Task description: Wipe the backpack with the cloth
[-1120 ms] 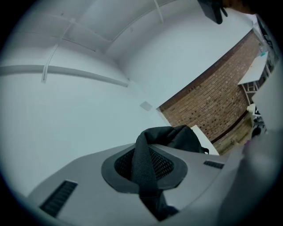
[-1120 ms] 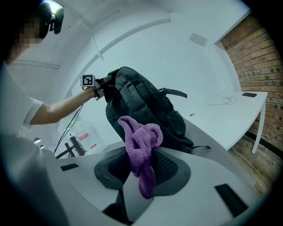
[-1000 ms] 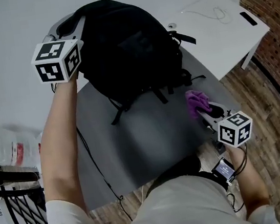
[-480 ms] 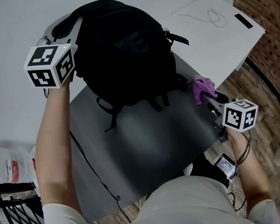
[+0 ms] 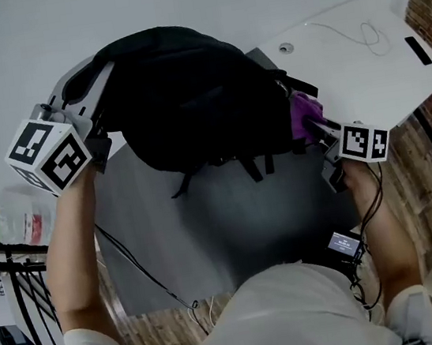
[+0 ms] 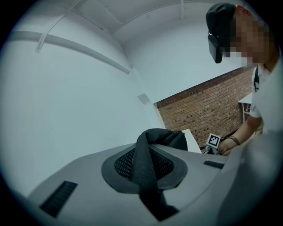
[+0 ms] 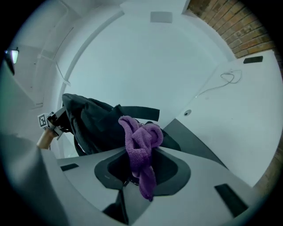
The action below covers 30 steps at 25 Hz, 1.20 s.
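Note:
A black backpack point(image 5: 189, 92) stands on a dark grey mat point(image 5: 207, 225), held up by its top. My left gripper point(image 5: 89, 75) is at its upper left, shut on the backpack's black strap point(image 6: 146, 172), which runs between the jaws in the left gripper view. My right gripper point(image 5: 310, 121) is at the bag's right side, shut on a bunched purple cloth point(image 5: 302, 112). The cloth point(image 7: 141, 141) sticks out past the jaws, right against the backpack point(image 7: 93, 121); whether it touches I cannot tell.
The mat lies on a white table point(image 5: 344, 62) with a thin cable point(image 5: 367, 31) and a small dark bar point(image 5: 417, 50) at the far right. A brick wall and wood floor are to the right. Bottles point(image 5: 8, 225) and a black rack point(image 5: 14, 268) stand at the left.
My right gripper has carried the purple cloth from the mat's right edge up to the backpack's right side. The left gripper has rolled and shifted left, with the strap still in it.

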### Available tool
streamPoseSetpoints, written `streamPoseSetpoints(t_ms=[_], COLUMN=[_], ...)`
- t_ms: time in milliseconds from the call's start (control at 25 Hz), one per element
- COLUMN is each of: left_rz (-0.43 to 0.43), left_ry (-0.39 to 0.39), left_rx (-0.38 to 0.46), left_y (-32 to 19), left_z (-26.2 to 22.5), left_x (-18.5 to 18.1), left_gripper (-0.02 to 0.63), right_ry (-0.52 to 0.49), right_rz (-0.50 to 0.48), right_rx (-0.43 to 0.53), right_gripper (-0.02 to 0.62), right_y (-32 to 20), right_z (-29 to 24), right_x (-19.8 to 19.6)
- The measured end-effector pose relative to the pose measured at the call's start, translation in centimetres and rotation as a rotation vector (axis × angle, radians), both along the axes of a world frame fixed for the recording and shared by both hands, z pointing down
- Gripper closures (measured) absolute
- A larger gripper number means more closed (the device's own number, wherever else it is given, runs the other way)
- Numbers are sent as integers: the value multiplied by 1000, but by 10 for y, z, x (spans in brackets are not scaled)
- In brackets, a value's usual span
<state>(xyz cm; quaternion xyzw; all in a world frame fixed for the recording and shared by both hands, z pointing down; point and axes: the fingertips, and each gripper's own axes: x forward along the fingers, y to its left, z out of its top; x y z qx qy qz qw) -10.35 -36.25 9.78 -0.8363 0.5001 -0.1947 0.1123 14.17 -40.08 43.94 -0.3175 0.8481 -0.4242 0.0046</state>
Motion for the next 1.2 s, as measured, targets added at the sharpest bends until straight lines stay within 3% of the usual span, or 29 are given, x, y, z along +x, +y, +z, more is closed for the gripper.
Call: streamPoseSetpoints(t_ms=[160,320,520,800,1000,1120,1200], left_rz=[-8,-10,10,52,77,101,119], left_ry=[2,18,50,110,125,131,138], left_rx=[-67,-101,-84,-71,-64,-63,-75], left_y=[24,43,51,40,35,37,38], left_z=[-8,-1,12,11,11,12,14], left_x=[14,19,9,-2,-4,-3,-3], left_gripper=[568,568,538,506,506,506,506], right_ry=[-41,-16,-27,-207,-386,-480,-479], right_rz=[-33,-57,-14,74,-62,-127,-166], right_rx=[-8,4,12,142,427,487,479], right_gripper=[474,474,474,474,474,474,474], right_y=[-18,-31,-34,-43,-21,-2,-3], right_z=[0,1,-15,-135,-263,-306,-302], right_x=[-29,-45,-31,-19,-50,-70,-92])
